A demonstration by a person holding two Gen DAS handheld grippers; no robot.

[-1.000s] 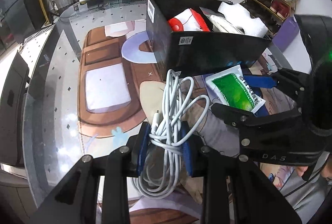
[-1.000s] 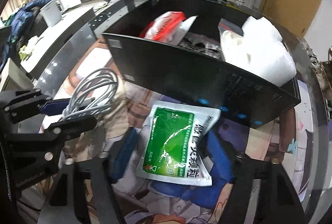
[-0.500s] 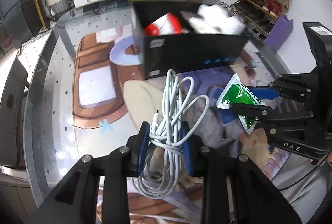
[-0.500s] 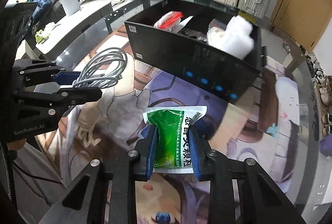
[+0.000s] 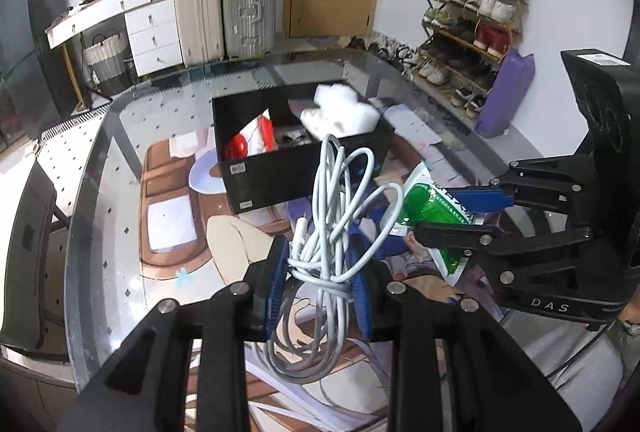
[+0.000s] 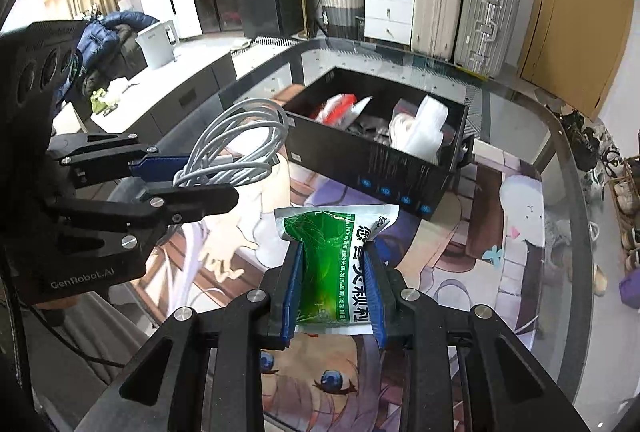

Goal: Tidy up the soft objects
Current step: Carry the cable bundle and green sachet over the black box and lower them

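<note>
Two grippers up above the glass table [image 6: 560, 159], both on the near side of the black box [image 5: 304, 175]. Left gripper [image 5: 320, 272] squeezed tight on a bundle of white cable [image 5: 332, 216], loops sticking up past the blue pads [image 5: 276, 284] and hanging down below them. Right gripper [image 6: 334, 288] pinched on a green packet [image 6: 332, 264], packet standing up between the pads, top edge flopping toward the black box. Seen from the right wrist: left gripper [image 6: 208, 175] off to the left of the black box [image 6: 372, 167], cable [image 6: 240, 143] poking out toward it. Inside the black box: white foam [image 5: 340, 111], red and white bag [image 5: 252, 135]. Cartoon mat [image 6: 460, 252] under the glass, below the black box.
</note>
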